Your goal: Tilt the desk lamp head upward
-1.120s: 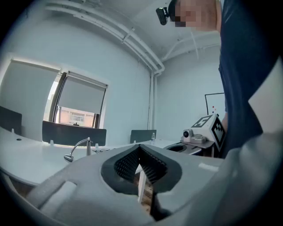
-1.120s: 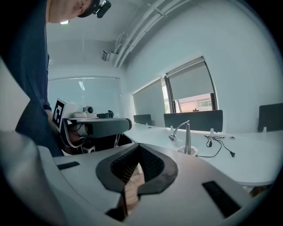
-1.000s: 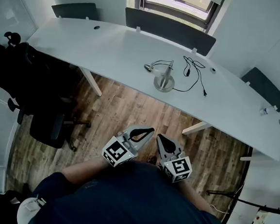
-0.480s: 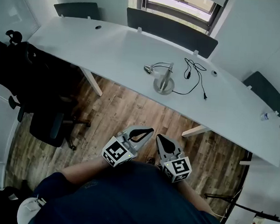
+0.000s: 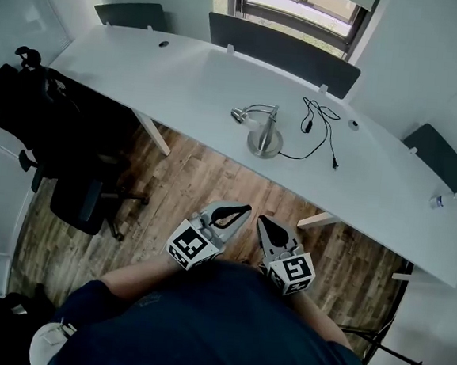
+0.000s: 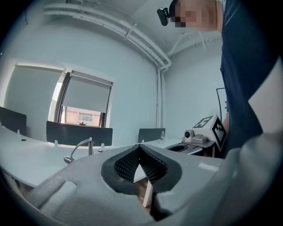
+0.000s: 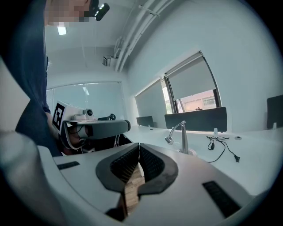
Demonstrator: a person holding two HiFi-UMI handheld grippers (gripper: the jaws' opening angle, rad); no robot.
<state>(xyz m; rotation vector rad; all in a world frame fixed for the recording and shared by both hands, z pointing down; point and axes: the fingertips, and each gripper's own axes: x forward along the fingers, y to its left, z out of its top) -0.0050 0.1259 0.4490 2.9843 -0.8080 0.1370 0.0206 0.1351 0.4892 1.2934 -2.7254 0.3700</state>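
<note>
A small silver desk lamp (image 5: 264, 130) stands on the long white desk (image 5: 182, 78), its curved neck bending left to a head (image 5: 238, 114) that hangs low over the desktop. Its black cable (image 5: 317, 122) trails to the right. The lamp also shows in the left gripper view (image 6: 79, 149) and the right gripper view (image 7: 180, 137). My left gripper (image 5: 244, 209) and right gripper (image 5: 261, 221) are held close to my body over the wooden floor, well short of the desk. Both are shut with nothing between the jaws.
A black office chair (image 5: 53, 142) with dark clothing on it stands at the left of the desk. Dark partition panels (image 5: 281, 54) line the desk's far edge below a window. A desk leg (image 5: 315, 220) stands ahead on the right. A small bottle (image 5: 441, 201) sits far right.
Desk and lamp have shifted slightly lower in the head view, so I have moved a little closer to the desk. Both grippers stay shut, side by side.
</note>
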